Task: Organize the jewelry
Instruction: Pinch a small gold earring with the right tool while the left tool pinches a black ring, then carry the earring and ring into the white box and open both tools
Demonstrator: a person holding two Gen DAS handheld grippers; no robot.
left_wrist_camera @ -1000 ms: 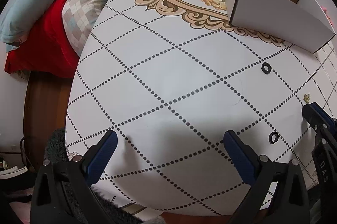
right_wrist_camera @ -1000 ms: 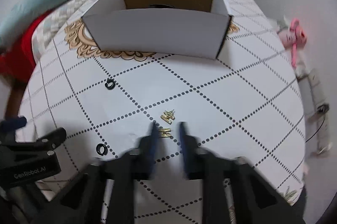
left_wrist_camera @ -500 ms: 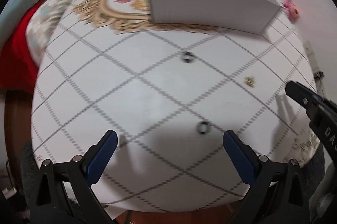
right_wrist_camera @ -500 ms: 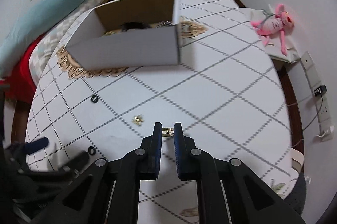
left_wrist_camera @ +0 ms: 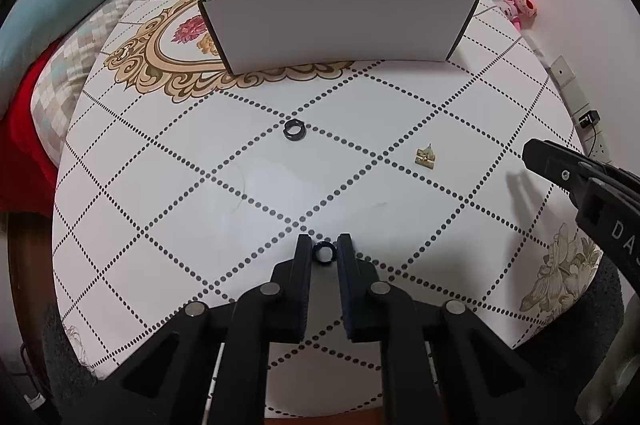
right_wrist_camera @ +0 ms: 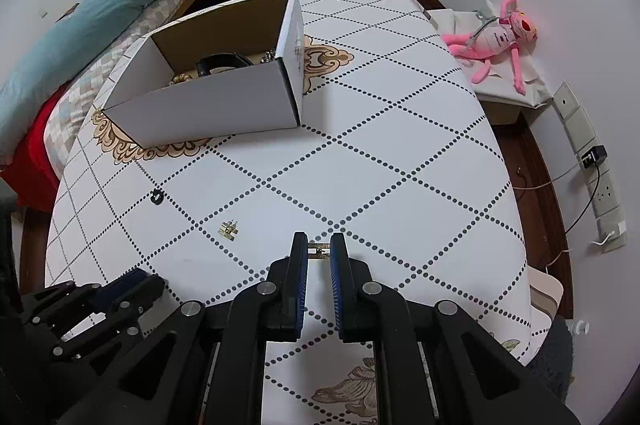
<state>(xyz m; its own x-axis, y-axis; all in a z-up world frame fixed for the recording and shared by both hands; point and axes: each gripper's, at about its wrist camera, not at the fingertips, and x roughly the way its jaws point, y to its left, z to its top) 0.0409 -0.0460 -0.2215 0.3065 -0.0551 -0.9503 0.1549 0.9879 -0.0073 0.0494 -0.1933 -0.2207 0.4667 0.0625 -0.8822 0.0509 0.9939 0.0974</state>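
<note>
Left tool [left_wrist_camera: 324, 252] grips a black ring [left_wrist_camera: 323, 253], right tool [right_wrist_camera: 319, 250] a gold clasp [right_wrist_camera: 319, 251]; box [right_wrist_camera: 216, 109] beyond.

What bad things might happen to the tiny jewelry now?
The left tool pinches a black ring only at its tips, so it might pop out. The right tool holds a thin gold piece that may slip before reaching the box.
</note>
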